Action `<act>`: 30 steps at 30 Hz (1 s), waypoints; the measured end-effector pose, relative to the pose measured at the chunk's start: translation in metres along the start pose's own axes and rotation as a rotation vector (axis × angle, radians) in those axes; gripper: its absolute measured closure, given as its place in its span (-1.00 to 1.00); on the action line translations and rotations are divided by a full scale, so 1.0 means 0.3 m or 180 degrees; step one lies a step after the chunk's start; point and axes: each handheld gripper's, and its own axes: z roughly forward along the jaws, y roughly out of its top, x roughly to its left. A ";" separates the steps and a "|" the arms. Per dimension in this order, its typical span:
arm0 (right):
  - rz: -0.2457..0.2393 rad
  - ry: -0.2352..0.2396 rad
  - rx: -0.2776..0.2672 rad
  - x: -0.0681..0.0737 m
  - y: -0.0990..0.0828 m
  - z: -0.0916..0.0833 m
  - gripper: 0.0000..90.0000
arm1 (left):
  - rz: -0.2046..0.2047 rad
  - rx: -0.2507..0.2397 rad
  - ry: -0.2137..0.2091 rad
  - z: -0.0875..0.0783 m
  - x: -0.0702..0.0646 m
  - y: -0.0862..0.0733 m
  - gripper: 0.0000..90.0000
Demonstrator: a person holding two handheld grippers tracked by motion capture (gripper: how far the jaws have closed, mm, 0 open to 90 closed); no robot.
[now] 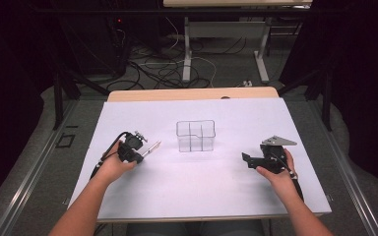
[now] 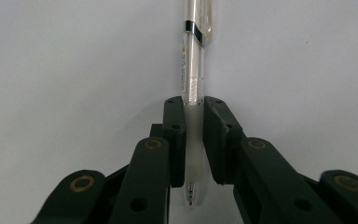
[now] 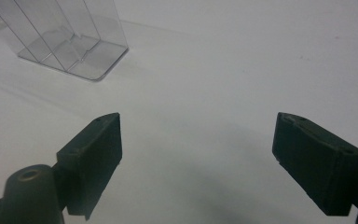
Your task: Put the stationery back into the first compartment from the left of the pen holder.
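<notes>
Tongs on your left hand point(image 2: 193, 140) are clamping a clear pen point(image 2: 192, 79), pick-up done.
You are holding that pen by its grip end, low over the white worktop point(image 1: 202, 187), its barrel pointing toward the clear divided organizer point(image 1: 195, 135) at the middle. Your right tongs point(image 3: 198, 163) are resting wide open with nothing between them, near the organizer's other side. Left to do, by my judgement: carrying the pen over and dropping it into a compartment.

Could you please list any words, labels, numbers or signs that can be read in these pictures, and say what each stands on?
None can be read. The pen clamped in the left gripper carries a line of small print along its clear barrel, too blurred to make out. The clear organizer shows no lettering.
</notes>
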 end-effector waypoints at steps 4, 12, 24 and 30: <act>0.0004 0.0005 0.0010 0.002 0.000 0.001 -0.65 | -0.0036 -0.0009 -0.0032 -0.001 0.003 -0.003 0.77; -0.0003 -0.0001 0.0008 0.001 -0.001 0.000 -0.65 | -0.0152 0.0011 -0.0127 -0.007 0.009 -0.015 0.78; -0.0034 0.0015 0.0016 0.004 0.000 0.002 -0.65 | -0.0418 -0.0054 -0.0353 -0.041 0.031 -0.060 0.78; -0.0072 0.0030 0.0015 0.014 0.003 0.000 -0.65 | -0.0522 -0.0098 -0.0470 -0.061 0.026 -0.080 0.78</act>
